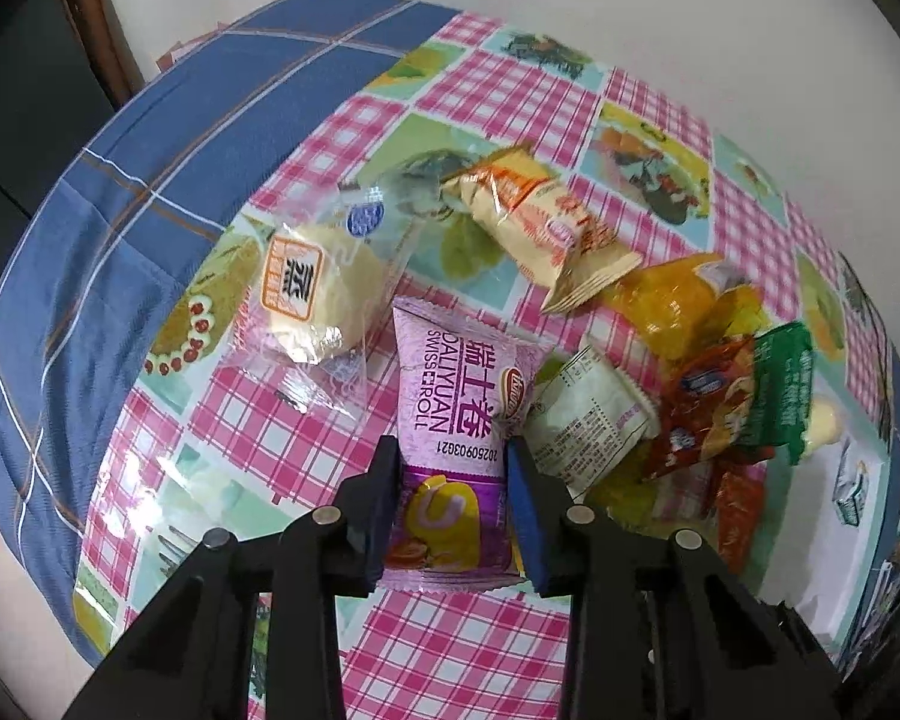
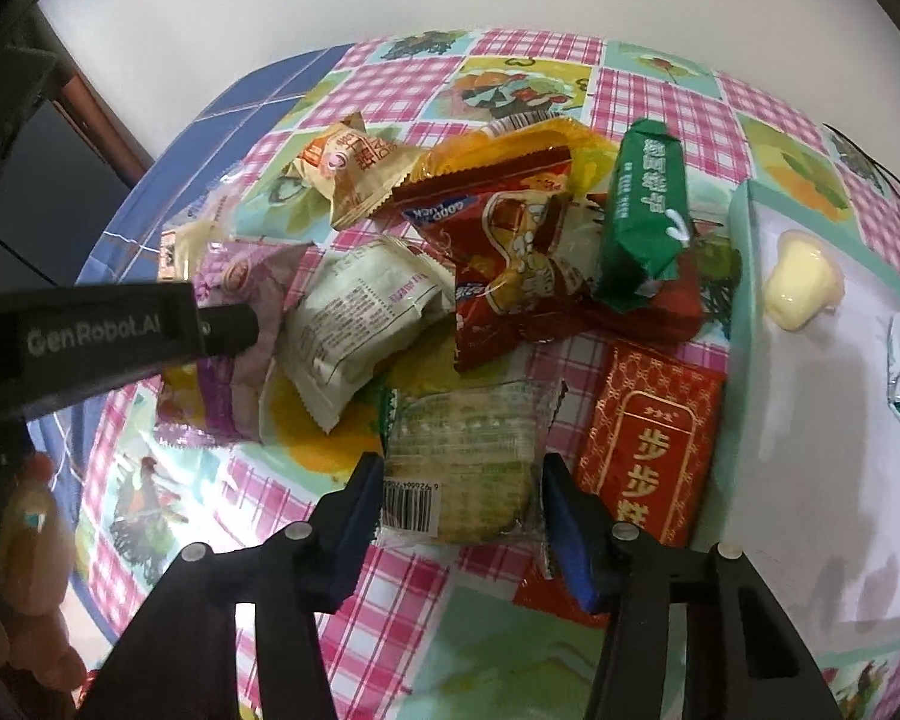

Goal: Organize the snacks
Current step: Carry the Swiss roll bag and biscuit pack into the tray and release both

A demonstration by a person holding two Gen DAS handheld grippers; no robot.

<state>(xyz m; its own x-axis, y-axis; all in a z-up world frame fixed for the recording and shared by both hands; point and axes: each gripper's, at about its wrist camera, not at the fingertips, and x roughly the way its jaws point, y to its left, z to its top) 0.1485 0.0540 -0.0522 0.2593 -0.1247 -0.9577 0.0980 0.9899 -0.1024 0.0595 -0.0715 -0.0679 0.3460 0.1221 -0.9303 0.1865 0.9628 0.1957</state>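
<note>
My left gripper (image 1: 453,480) is shut on a purple Swiss roll pack (image 1: 450,396), its pads pinching the pack's lower half on the pink checked tablecloth (image 1: 450,648). In the right wrist view one of its black fingers (image 2: 228,330) shows at the left, on the same purple pack (image 2: 252,300). My right gripper (image 2: 462,480) points down over a clear-wrapped cracker pack (image 2: 462,456) with a barcode. The pack lies flat and unsqueezed between the blue pads, which stand close to its two sides.
Loose snacks are piled together: a beige pack (image 1: 546,228), a clear-wrapped cake (image 1: 312,288), a white pack (image 2: 360,324), a red pack (image 2: 510,276), a green pack (image 2: 648,210) and a red carton (image 2: 648,450). A teal-rimmed white tray (image 2: 738,276) at the right holds a yellow jelly cup (image 2: 801,288). Blue plaid bedding (image 1: 150,180) borders the left.
</note>
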